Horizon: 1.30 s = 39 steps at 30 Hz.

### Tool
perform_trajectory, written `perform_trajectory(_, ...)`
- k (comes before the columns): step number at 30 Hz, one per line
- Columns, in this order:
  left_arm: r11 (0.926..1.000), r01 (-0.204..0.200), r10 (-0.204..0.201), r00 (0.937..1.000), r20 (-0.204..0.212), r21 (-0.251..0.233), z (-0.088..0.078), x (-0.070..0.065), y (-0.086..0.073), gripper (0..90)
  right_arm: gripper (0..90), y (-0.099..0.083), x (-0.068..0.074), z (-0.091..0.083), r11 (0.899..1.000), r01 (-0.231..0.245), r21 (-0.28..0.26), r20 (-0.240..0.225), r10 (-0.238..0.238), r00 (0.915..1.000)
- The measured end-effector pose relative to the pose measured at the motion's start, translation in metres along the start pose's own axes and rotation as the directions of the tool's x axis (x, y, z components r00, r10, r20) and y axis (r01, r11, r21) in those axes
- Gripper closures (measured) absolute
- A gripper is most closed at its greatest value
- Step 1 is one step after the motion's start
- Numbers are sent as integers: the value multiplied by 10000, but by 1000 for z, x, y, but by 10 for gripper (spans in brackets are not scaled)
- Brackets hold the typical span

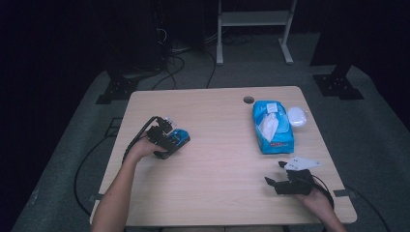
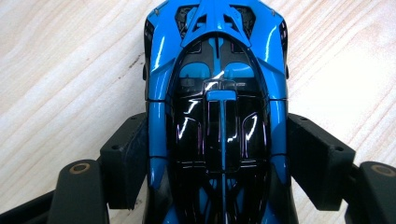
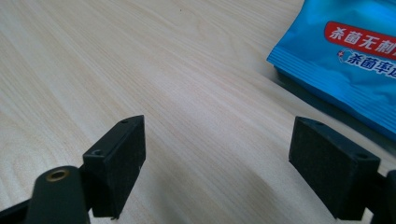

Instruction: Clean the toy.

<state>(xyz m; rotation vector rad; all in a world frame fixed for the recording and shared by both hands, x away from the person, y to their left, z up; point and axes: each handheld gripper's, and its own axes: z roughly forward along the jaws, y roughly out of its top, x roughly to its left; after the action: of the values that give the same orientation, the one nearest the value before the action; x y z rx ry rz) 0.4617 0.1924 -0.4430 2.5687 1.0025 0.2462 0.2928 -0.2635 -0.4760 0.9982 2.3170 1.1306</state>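
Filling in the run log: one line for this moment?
left gripper: shut on blue toy car | right gripper: open | wipes pack: untouched

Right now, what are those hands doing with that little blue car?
A person holds a gripper in each hand at a wooden table. The left gripper has its pads against both sides of a shiny blue and black toy car sitting on the table. The right gripper rests open over bare wood, holding nothing. A blue pack of wipes and a small white thing lie on the right side.
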Motion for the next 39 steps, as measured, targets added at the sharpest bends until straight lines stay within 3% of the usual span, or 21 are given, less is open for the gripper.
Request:
perform_trajectory(6, 9999, -143, 144, 9997, -176, 26, -1, -1, 0, 276, 181, 0, 1, 0, 10000, 36, 14, 1, -36, 10000)
perform_trajectory(13, 9992, -145, 138, 9997, -194, -373, -8, 1, -1, 276, 181, 0, 0, 1, 10000, 52, 40, -25, -52, 10000)
perform_trajectory(16, 9995, 24, -27, 10000, -89, -305, -8, 3, -3, 277, 181, 0, 0, 1, 10000, 67, 27, -32, -67, 10000)
perform_trajectory(20, 9998, 133, -135, 9998, -118, -140, -7, 5, -4, 276, 181, 0, 0, 2, 10000, 84, 30, -35, -84, 10000)
perform_trajectory(23, 9993, 159, -152, 9996, -219, 326, -2, 4, -4, 277, 181, 0, 1, 2, 10000, 58, 72, -58, -58, 10000)
perform_trajectory(27, 9988, 286, -279, 9994, -188, 401, -1, 5, -2, 275, 181, 0, 1, 2, 10000, 80, 47, -64, -80, 9999)
perform_trajectory(31, 9961, 369, -339, 9987, -375, 802, 1, 2, 3, 274, 181, 0, 1, 2, 9999, 92, 65, -79, -92, 9999)
perform_trajectory(37, 9908, 913, -873, 9952, -439, 1003, 3, 2, 9, 257, 181, 0, 1, 1, 9999, 154, 22, -96, -153, 9998)
perform_trajectory(39, 9858, 948, -888, 9949, -488, 1383, 7, 1, 10, 246, 181, 0, 1, 1, 9999, 150, 54, -103, -150, 9998)
